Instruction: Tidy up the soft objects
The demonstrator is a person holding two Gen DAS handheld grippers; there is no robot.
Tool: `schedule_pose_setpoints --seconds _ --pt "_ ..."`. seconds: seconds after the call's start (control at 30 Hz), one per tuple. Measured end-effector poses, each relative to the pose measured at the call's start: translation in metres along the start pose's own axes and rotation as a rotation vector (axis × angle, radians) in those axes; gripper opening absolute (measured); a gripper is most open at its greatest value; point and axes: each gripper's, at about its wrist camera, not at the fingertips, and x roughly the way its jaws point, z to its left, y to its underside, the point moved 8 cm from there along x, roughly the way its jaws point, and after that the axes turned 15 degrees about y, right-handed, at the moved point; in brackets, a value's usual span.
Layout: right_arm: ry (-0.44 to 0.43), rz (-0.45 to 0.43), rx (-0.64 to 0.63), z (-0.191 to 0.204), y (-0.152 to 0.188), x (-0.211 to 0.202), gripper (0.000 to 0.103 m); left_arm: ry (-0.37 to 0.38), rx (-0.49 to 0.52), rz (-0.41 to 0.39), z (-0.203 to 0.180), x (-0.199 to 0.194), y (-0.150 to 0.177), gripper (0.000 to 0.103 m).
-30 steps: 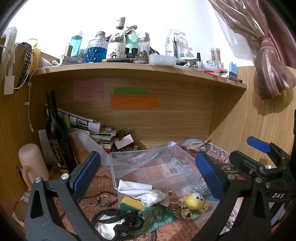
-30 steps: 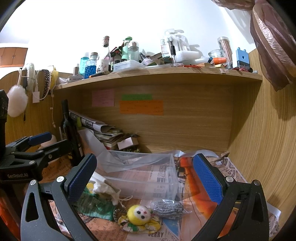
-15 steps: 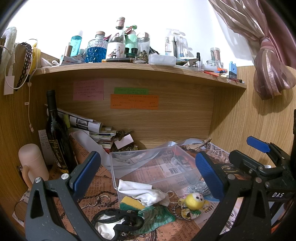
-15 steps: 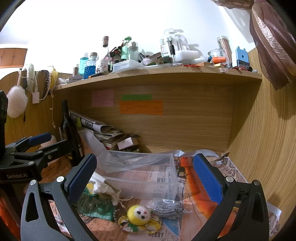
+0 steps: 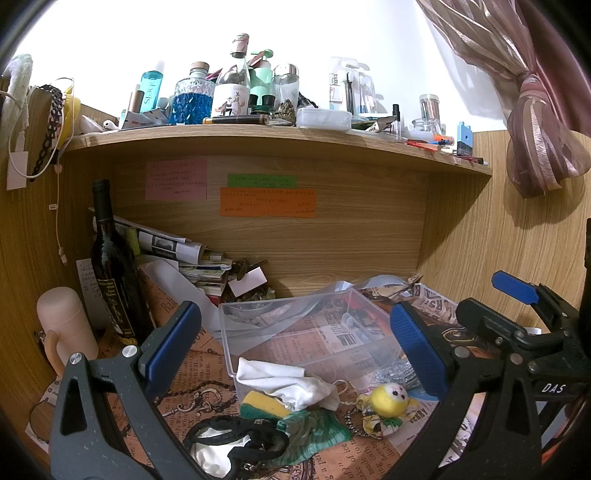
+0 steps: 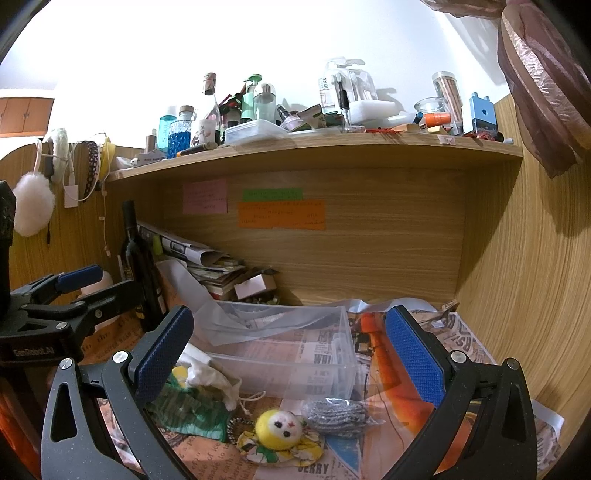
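Bright light is washing out the white wall (image 5: 332, 33) up top, while the nook under the shelf (image 6: 332, 147) is looking dim. Edges are bending round and going black. Everything is looking sharp.

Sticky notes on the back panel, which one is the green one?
The green note is the narrow strip directly above the wide orange note; the pink note sits apart to their left.

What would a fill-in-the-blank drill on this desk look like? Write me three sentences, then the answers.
1. The clear plastic bin holds ___ soft things so far.
2. The round doll has a ___ head.
3. Both the left gripper and the right gripper have their jaws ___.

Answers: no; yellow; open
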Motion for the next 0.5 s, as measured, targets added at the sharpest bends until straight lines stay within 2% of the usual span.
schedule_pose_setpoints --seconds 0.33,0.5 --pt "0.004 0.014 0.001 0.001 0.005 0.006 0.103 0.012 -0.008 0.014 0.002 0.001 0.005 0.103" --pt "0.004 0.074 -0.002 -0.002 0.022 0.014 0.103 0.000 -0.030 0.057 0.010 0.002 0.020 0.103"
